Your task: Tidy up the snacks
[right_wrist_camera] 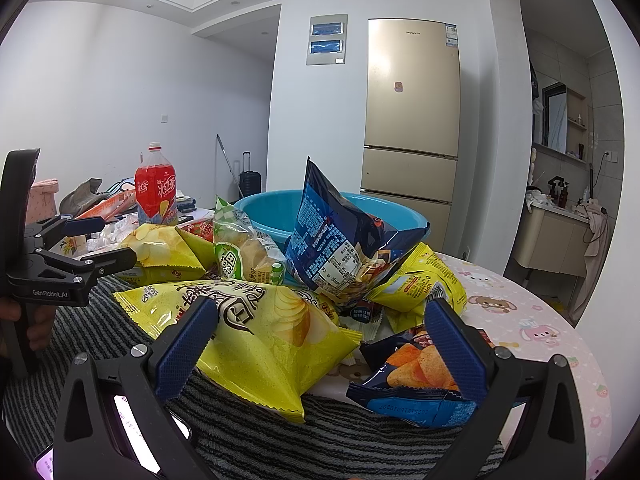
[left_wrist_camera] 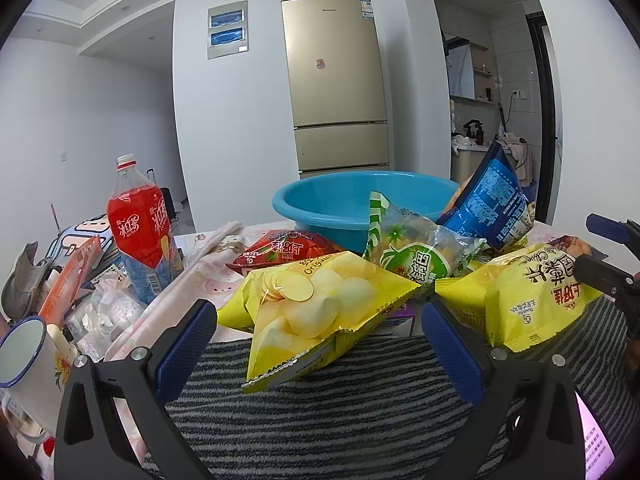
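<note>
Snack items, counted by kind. Yellow chip bags: four, namely one with round crisps (left_wrist_camera: 316,304), one with dark script (right_wrist_camera: 256,332), and two smaller (right_wrist_camera: 416,284) (right_wrist_camera: 168,252). Blue bags: two, one upright (right_wrist_camera: 340,236), one lying flat (right_wrist_camera: 412,376). Green bread pack (right_wrist_camera: 240,248): one. Red bag (left_wrist_camera: 288,250): one. Blue basin (left_wrist_camera: 320,200): one. Red drink bottle (left_wrist_camera: 142,228): one.

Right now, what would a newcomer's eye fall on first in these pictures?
First, the heap of snack bags: a yellow chip bag lies nearest, before the open left hand-held gripper, and a dark blue bag stands tallest. Behind them sits a blue basin, with a red drink bottle upright at the left.
</note>
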A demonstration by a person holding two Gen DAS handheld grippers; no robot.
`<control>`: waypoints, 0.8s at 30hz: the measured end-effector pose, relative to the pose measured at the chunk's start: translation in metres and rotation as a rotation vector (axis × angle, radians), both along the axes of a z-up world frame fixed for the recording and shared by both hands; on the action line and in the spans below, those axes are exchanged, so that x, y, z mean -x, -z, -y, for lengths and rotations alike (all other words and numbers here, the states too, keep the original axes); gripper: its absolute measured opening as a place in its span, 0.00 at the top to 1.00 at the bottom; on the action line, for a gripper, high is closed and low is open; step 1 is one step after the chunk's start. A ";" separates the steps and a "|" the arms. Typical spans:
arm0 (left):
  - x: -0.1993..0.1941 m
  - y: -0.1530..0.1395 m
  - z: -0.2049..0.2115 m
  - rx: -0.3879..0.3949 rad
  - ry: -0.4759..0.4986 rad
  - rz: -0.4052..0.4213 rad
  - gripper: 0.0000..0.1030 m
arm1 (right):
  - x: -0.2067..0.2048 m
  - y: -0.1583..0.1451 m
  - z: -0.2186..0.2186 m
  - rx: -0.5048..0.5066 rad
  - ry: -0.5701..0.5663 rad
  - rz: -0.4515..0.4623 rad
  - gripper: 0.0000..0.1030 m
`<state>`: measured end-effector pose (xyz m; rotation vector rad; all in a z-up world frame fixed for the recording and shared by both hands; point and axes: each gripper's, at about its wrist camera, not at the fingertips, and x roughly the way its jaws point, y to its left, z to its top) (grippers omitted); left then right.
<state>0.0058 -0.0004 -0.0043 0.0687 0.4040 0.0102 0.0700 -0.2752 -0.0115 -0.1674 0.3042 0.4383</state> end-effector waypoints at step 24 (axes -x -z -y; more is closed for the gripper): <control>-0.002 0.002 0.001 -0.003 -0.004 -0.012 0.00 | 0.000 0.001 0.000 -0.001 0.000 -0.002 0.00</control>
